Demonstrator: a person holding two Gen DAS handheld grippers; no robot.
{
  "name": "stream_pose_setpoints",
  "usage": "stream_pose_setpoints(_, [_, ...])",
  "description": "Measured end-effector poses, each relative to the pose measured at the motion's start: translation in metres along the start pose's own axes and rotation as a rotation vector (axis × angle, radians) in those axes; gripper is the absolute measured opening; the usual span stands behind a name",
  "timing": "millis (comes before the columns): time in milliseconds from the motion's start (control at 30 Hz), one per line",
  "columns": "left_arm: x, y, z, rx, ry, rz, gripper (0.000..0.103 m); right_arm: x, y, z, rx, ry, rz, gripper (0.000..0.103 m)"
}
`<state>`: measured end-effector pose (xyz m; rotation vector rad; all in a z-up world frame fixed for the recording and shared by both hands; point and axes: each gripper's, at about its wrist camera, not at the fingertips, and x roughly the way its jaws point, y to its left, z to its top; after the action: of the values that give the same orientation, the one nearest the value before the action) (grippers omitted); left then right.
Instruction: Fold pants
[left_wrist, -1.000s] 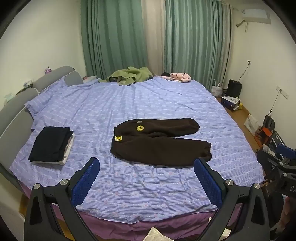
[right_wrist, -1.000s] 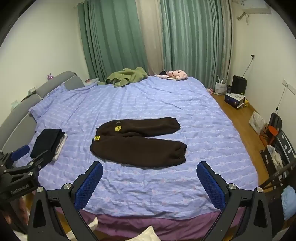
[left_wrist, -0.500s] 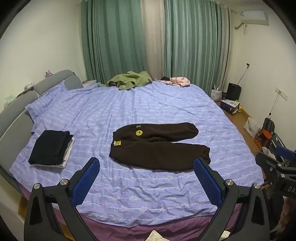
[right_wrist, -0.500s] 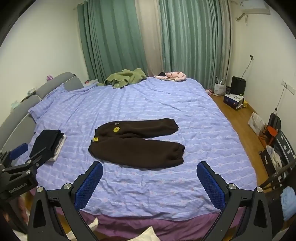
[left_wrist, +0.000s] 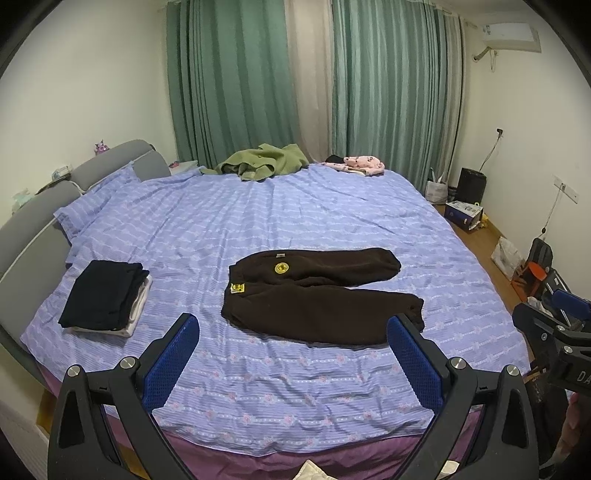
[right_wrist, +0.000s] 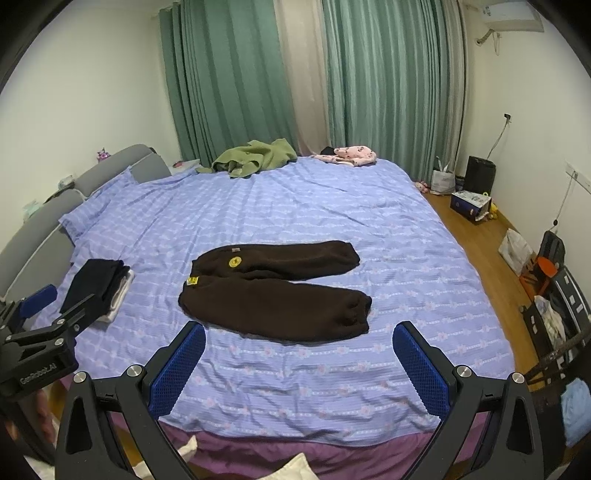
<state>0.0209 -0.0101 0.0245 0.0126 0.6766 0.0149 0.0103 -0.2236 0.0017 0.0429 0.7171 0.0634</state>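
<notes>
The pants (left_wrist: 317, 295) lie flat on the bed (left_wrist: 332, 214), near its front edge, waistband toward the headboard side and both legs running out to the right. The legs are parted, the far one angled away from the near one. No fold has been made.

The left gripper (left_wrist: 291, 350) and right gripper (right_wrist: 299, 350) both hang over the front edge of the bed, short of the garment. Each has its fingers (left_wrist: 173, 362) spread wide and holds nothing.

A folded stack (left_wrist: 107, 295) sits well apart to the left; a green garment (left_wrist: 266, 166) and a pink one (left_wrist: 364, 164) lie at the far side. None obstructs the work.

Judgement: the step in hand is the approach for the first fold, leg onto leg. To do it well, one gripper should take the far waistband corner and the other the far cuff, pinching the fleece only and not the sheet beneath. Both should lift together and lay the far leg squarely on the near one, edges matched. The thick fabric will likely bunch if dragged.
</notes>
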Motion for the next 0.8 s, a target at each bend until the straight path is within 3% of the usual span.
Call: stream_pose_setpoints(800, [0.0083, -0.0064, 0.0055, 0.007, -0.015, 0.002, 0.103, 0.0042, -0.0026, 0.0069, -0.008, -0.002, 0.006, 0.103])
